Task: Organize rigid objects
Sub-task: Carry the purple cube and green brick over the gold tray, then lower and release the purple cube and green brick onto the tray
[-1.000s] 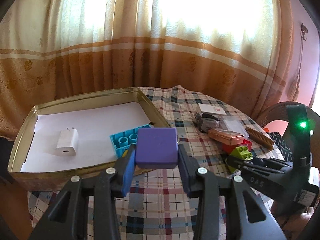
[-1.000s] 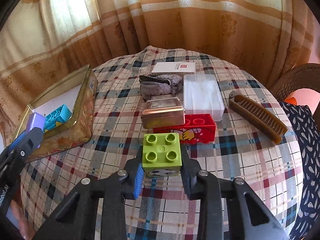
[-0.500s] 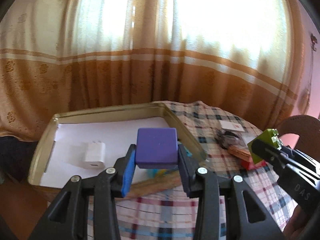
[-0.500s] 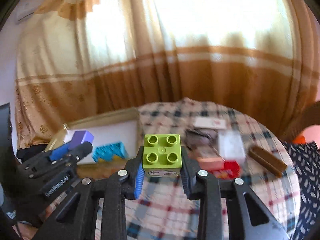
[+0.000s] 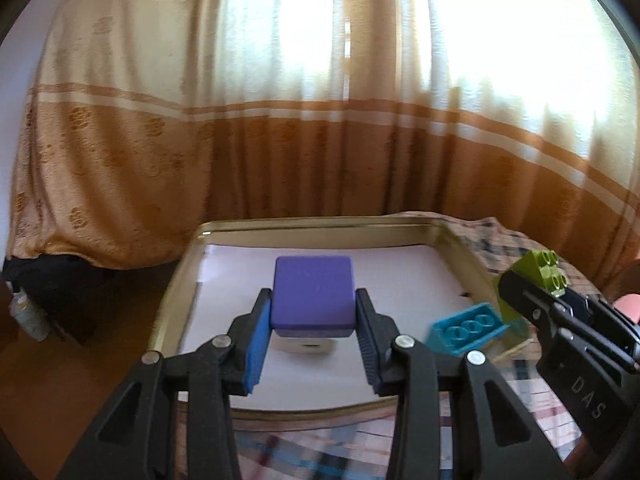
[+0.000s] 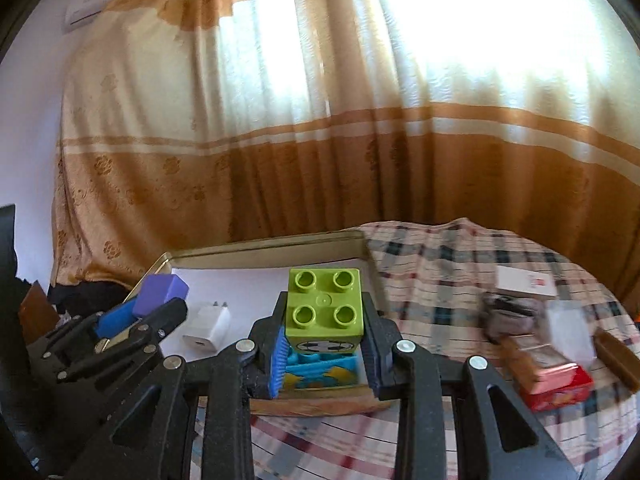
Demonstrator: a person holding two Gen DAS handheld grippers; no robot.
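Observation:
My left gripper (image 5: pixel 313 330) is shut on a purple block (image 5: pixel 313 297) and holds it over the gold tin tray (image 5: pixel 316 222), which is lined with white paper. A white charger (image 6: pixel 208 327) lies on that paper, mostly hidden under the block in the left wrist view. My right gripper (image 6: pixel 325 354) is shut on a green studded brick (image 6: pixel 324 306) above the tray's right near corner. A teal brick (image 5: pixel 464 329) sits in the tray just below it. In the left wrist view the green brick (image 5: pixel 542 270) shows at the right.
On the checked tablecloth (image 6: pixel 436 276) to the right lie a white card (image 6: pixel 526 283), a grey pouch (image 6: pixel 510 314), a clear plastic box (image 6: pixel 570 330), a copper tin on a red brick (image 6: pixel 560 386) and a brown comb (image 6: pixel 618 354). Curtains hang behind.
Both grippers have swung left, towards the tray, each with its block. The purple block is now over the charger, and the green brick has left the table's middle and hangs over the teal brick.

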